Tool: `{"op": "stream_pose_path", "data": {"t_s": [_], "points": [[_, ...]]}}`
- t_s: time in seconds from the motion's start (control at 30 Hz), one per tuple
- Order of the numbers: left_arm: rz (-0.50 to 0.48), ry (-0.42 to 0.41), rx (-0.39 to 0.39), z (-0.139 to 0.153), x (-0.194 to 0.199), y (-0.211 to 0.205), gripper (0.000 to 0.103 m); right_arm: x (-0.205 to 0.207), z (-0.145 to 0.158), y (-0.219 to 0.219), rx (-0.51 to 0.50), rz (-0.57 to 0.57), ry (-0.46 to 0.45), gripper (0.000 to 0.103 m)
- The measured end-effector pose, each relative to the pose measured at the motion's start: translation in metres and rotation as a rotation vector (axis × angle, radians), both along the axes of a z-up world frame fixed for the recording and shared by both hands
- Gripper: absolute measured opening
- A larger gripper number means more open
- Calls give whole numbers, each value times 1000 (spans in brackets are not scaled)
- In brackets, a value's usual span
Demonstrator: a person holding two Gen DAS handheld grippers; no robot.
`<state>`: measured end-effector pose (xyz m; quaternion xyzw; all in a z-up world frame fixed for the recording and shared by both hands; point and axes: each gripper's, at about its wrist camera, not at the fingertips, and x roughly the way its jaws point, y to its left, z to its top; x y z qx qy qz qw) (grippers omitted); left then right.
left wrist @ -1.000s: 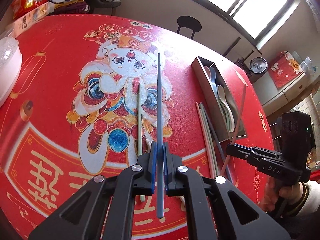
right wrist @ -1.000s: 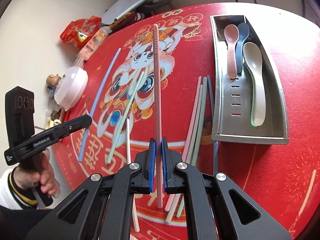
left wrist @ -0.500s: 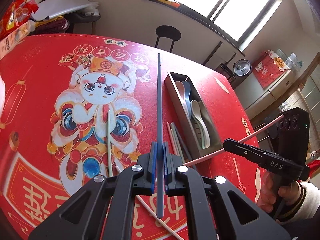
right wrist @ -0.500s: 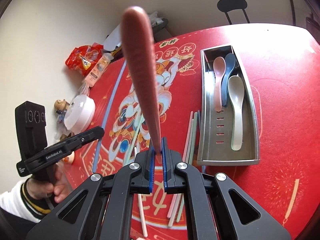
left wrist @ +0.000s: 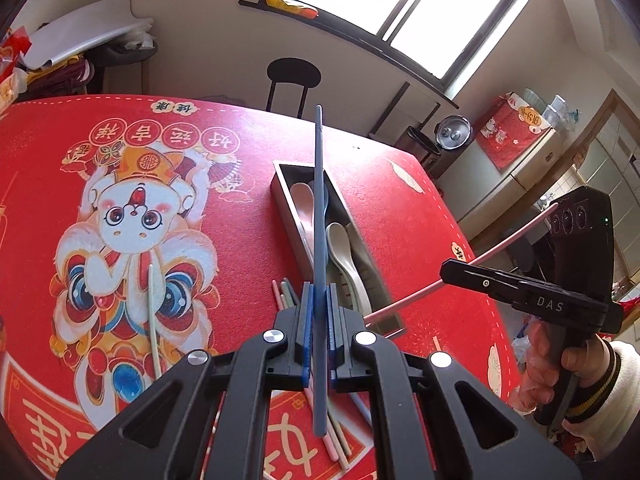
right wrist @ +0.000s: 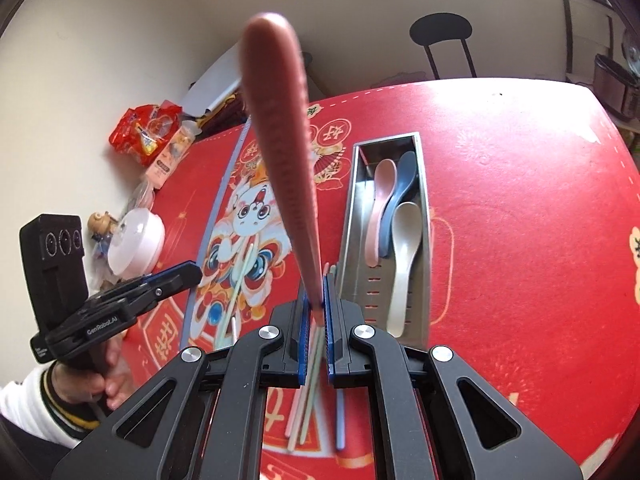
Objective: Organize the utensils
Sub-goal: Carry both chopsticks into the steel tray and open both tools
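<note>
The left gripper (left wrist: pixel 318 312) is clamped on a blue chopstick (left wrist: pixel 319 216), which runs straight ahead from between the fingers and also projects behind the pads toward the camera. The right gripper (right wrist: pixel 316 312) is clamped on a pink chopstick (right wrist: pixel 280 120); this one rises steeply from the pads toward the lens and appears large and blurred. In the left wrist view the same pink chopstick crosses diagonally to the right of the left fingers, its lower end near the front corner of the metal tray (left wrist: pixel 286 216).

The metal tray lies ahead of both grippers on the red tablecloth (left wrist: pixel 248 240). It holds a pink spoon (right wrist: pixel 378 208), a blue spoon (right wrist: pixel 402 184) and a white spoon (right wrist: pixel 404 248), lying lengthwise; the pink and blue spoons overlap. From the left wrist view the blue chopstick crosses in front of the tray and partly hides the blue spoon.

A bundle of loose chopsticks (right wrist: pixel 306 412) lies on the cloth directly beneath the fingers of both grippers, just beside the tray's near end. A single pale green chopstick (left wrist: pixel 152 320) lies apart on the printed figure, left of the left fingers.

Beyond the right fingers to the left stand a white lidded bowl (right wrist: pixel 136 240) and snack packets (right wrist: pixel 148 132) at the table edge. A black chair (left wrist: pixel 294 80) stands behind the table.
</note>
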<state>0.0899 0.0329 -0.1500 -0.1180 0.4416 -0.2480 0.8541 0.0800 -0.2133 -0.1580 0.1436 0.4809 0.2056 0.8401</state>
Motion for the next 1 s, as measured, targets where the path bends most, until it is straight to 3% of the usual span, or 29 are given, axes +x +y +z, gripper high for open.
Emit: {"op": "stream_pose_path", "data": {"t_s": [0.4, 0.73, 1.0], "points": [[-21, 89, -92, -35, 36, -61, 6, 31, -1, -17, -165, 104, 76, 6], [49, 169, -128, -77, 57, -76, 6, 51, -27, -5, -309, 213, 170, 6], [85, 184, -102, -92, 67, -81, 6, 70, -54, 7, -308, 202, 196, 6]]}}
